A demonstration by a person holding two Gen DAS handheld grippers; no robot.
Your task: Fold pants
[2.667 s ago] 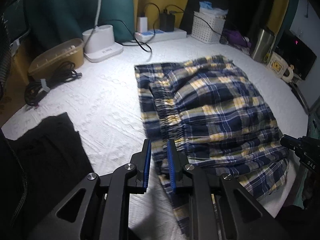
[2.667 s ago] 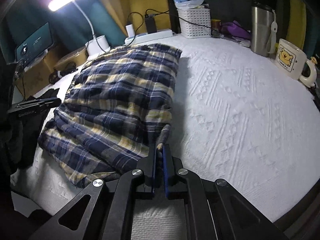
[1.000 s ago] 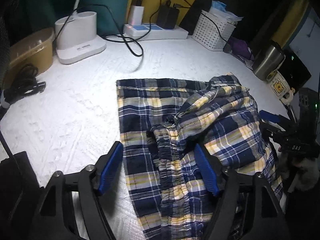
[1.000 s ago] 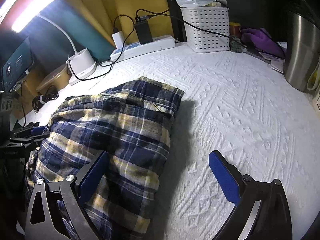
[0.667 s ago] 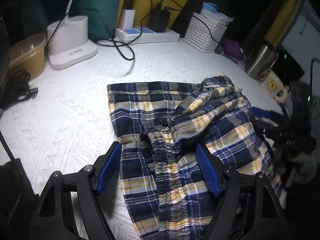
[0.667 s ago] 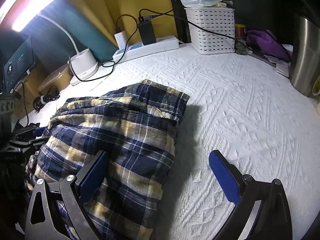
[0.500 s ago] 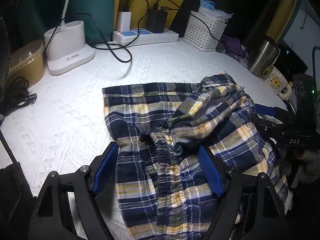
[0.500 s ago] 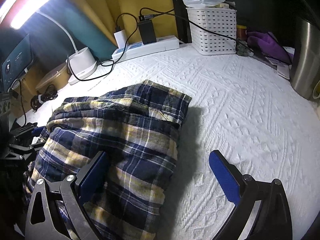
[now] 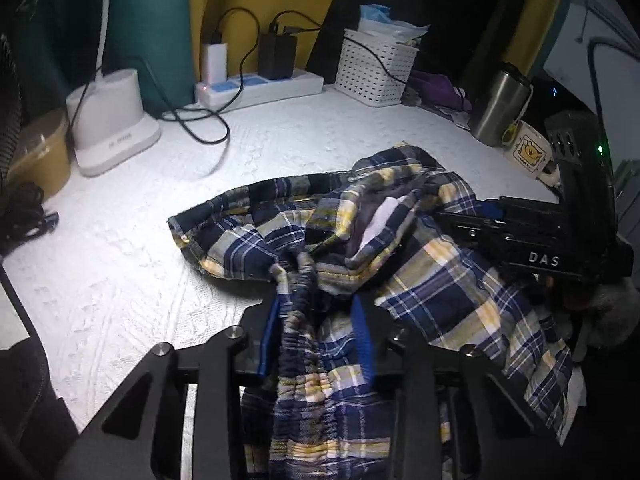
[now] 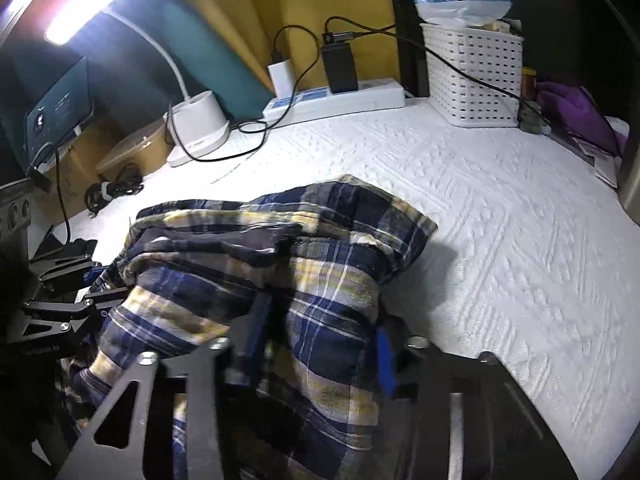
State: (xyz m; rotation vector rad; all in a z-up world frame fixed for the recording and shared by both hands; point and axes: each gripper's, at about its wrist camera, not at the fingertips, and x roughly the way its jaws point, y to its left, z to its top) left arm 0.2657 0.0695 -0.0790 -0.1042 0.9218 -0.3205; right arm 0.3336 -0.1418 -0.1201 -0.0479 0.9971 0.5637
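Observation:
The blue, yellow and white plaid pants [image 9: 432, 280] lie bunched on the white textured cover [image 9: 120, 280]; they also show in the right wrist view [image 10: 320, 280]. My left gripper [image 9: 316, 332] is closed around the elastic waistband [image 9: 300, 344], with fabric filling the gap between its blue pads. My right gripper [image 10: 320, 344] is closed around a thick fold of the pants. The right gripper also shows at the right of the left wrist view [image 9: 532, 236].
At the back stand a white lamp base [image 9: 112, 136], a power strip with chargers [image 9: 260, 88], a white basket [image 9: 376, 68], a steel tumbler [image 9: 500, 108] and a bear mug [image 9: 528, 152]. A brown container [image 9: 36, 152] and coiled cable [image 9: 20, 216] sit far left.
Both grippers were wide open over the pants and have closed in on the fabric. The pants have bunched up and their far edge has pulled toward me.

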